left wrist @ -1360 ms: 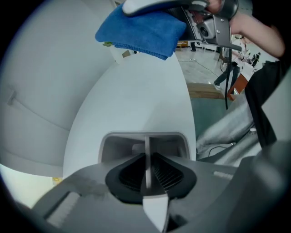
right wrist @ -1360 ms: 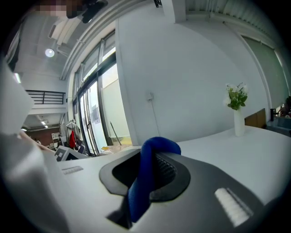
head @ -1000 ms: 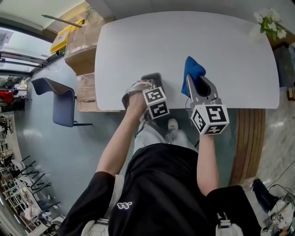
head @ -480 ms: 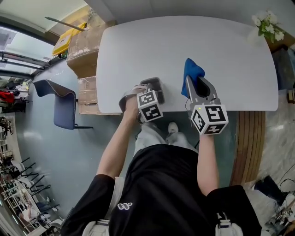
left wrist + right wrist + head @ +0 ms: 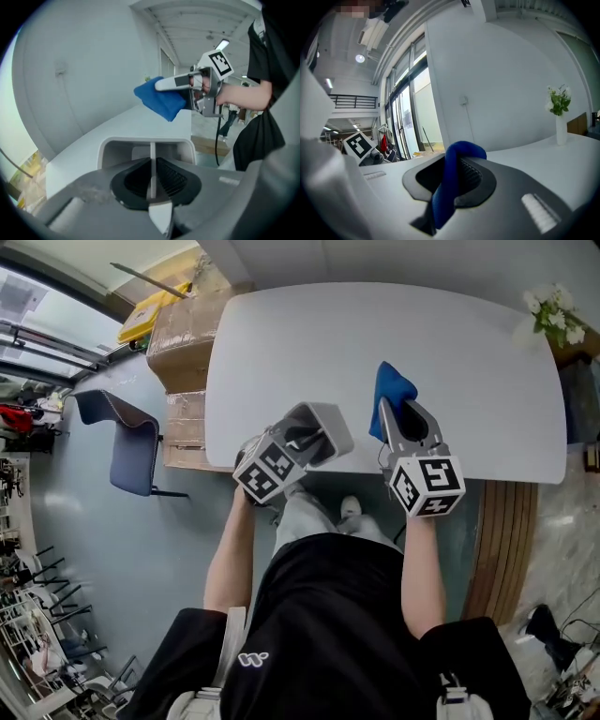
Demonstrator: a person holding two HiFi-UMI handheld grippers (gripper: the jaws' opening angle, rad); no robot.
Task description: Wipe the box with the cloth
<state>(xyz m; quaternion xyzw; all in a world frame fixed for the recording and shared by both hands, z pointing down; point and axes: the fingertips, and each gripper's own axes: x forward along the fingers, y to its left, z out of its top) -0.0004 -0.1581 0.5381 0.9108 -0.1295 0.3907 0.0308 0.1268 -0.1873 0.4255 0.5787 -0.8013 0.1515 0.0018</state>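
Observation:
A small grey open box (image 5: 325, 421) hangs at the near edge of the white table (image 5: 375, 324). My left gripper (image 5: 305, 439) is shut on one thin wall of the box (image 5: 117, 145), with the wall pinched between the jaws. The box is tilted, its open side facing the right gripper. My right gripper (image 5: 401, 413) is shut on a blue cloth (image 5: 389, 390), which bulges out past the jaws (image 5: 450, 183). In the left gripper view the cloth (image 5: 161, 101) hangs just beyond the box, apart from it.
A white vase of flowers (image 5: 553, 310) stands at the table's far right corner. Cardboard boxes (image 5: 183, 334) and a blue chair (image 5: 127, 442) are left of the table. A wooden strip (image 5: 506, 531) runs along the floor on the right.
My left gripper has swung down and to the left and turned, tilting the box up off the table edge. The right gripper with the cloth has stayed put.

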